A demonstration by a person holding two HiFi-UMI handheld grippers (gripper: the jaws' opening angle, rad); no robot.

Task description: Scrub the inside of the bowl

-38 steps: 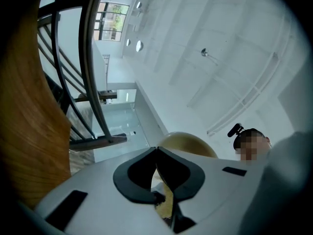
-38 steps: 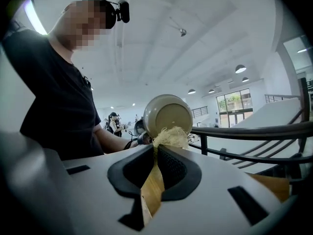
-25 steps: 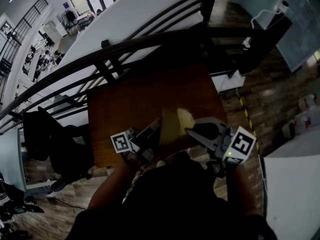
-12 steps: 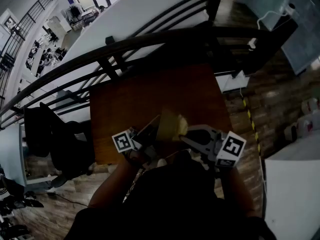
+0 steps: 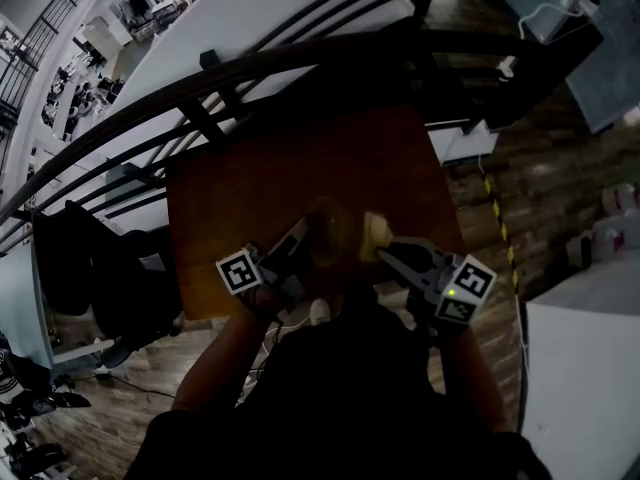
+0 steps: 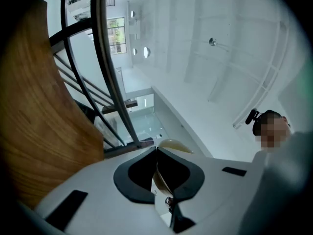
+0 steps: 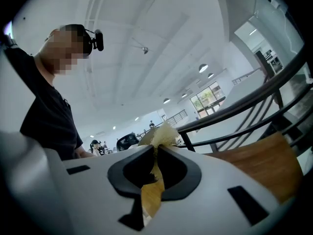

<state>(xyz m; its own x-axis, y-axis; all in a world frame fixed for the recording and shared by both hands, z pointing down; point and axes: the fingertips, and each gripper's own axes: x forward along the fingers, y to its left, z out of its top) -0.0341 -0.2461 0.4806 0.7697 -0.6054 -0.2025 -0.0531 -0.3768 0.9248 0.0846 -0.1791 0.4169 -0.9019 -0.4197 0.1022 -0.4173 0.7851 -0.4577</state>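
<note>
- A dim, steep view down onto a rectangular wooden tabletop with a smooth, warm brown grain. The person's dark sleeves reach in from its near edge.
- The bowl is a round, tan, thin-walled shape close to the middle of the tabletop's near edge. The views do not show whether it rests on the wood or hangs just above it.
- The left gripper has pale plastic jaws with matte black pads. The jaws are pressed together on the bowl's thin rim, and the bowl's smooth, cream-coloured curve shows past the tips.
- The right gripper is clamped tight on a yellow sponge. The sponge is squeezed flat between the pads, and its paler, rough, frayed end sticks out beyond them.
- In the head view the sponge sits just beside the bowl's right side, with the two grippers coming in from either side.
- A black metal railing of curved bars runs beyond the tabletop's far edge.
</note>
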